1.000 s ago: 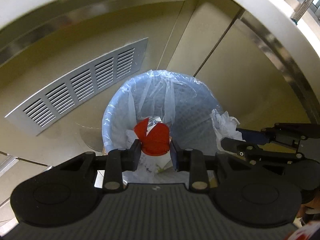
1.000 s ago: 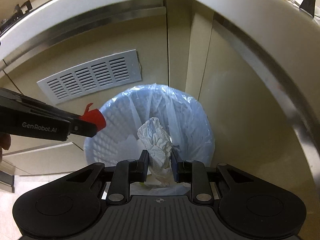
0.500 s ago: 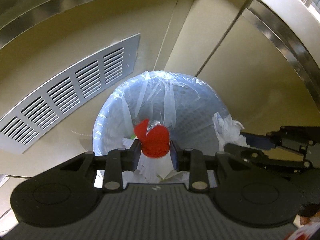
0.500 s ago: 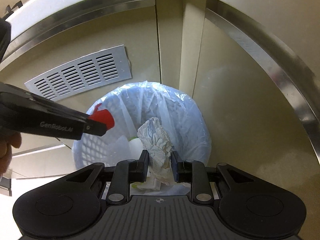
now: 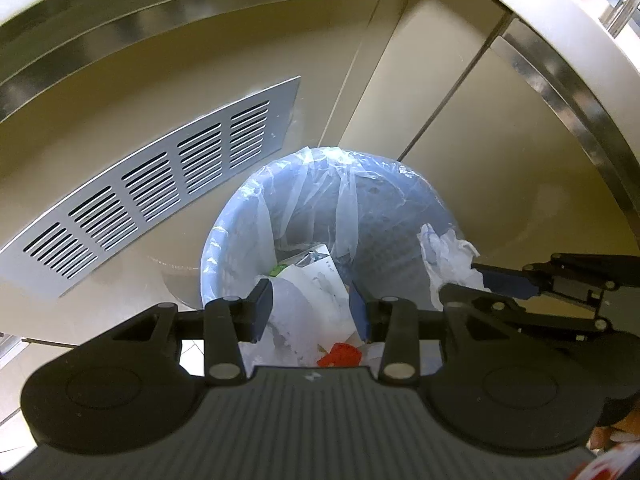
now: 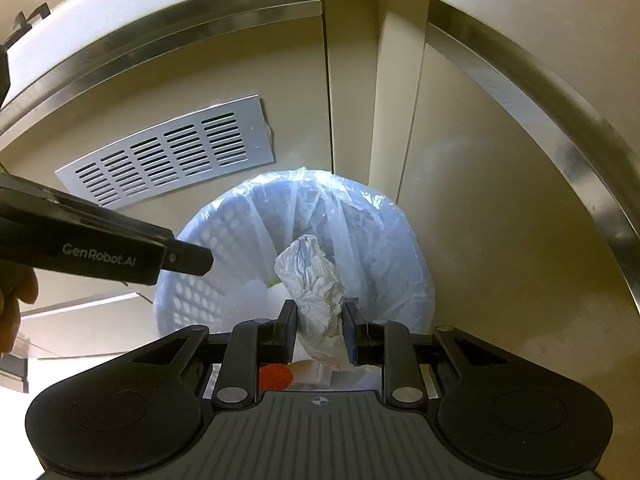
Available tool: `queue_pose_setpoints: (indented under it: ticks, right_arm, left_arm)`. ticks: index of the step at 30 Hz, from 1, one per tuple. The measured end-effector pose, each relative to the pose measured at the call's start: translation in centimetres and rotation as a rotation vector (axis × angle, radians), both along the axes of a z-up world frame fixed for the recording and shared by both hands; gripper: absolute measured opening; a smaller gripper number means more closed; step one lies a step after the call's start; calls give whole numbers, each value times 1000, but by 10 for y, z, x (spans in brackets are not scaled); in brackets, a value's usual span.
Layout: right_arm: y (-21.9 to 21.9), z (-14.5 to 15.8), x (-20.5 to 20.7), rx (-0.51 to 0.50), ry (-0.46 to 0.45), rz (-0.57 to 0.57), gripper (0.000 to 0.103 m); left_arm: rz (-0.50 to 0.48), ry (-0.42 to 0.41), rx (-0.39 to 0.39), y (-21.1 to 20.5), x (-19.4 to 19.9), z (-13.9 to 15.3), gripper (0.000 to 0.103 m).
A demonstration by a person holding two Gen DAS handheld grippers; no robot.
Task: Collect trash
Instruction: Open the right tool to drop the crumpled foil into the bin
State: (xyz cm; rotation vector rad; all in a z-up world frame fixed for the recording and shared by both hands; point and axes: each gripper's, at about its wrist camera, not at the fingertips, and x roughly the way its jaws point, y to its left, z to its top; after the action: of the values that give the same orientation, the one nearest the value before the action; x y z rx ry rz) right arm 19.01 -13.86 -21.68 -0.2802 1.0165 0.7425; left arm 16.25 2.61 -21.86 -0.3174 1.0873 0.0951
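— Beige cabinet corner, lined bin (image 6: pixel 400 240) on the floor. Nearest thing?
— Right gripper (image 6: pixel 319 330) clenched on crumpled paper (image 6: pixel 312 280), long axis upright, directly over the bin mouth.
— And the left gripper (image 5: pixel 311 312)?
— Jaws opening, nothing between; red scrap (image 5: pixel 340 354) lies below in the bin. Vent grille (image 5: pixel 160 196) beyond, left.

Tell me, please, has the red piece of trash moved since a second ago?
Yes. The red trash has dropped from the opening left gripper into the lined bin, below the rim it was level with.
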Motion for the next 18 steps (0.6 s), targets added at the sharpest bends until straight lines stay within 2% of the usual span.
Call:
queue_pose_setpoints:
  ticks: [18]
  right_arm:
    - [9, -9, 6, -6, 33, -16, 25]
  left_arm:
    - [12, -23, 6, 6, -7, 9, 37]
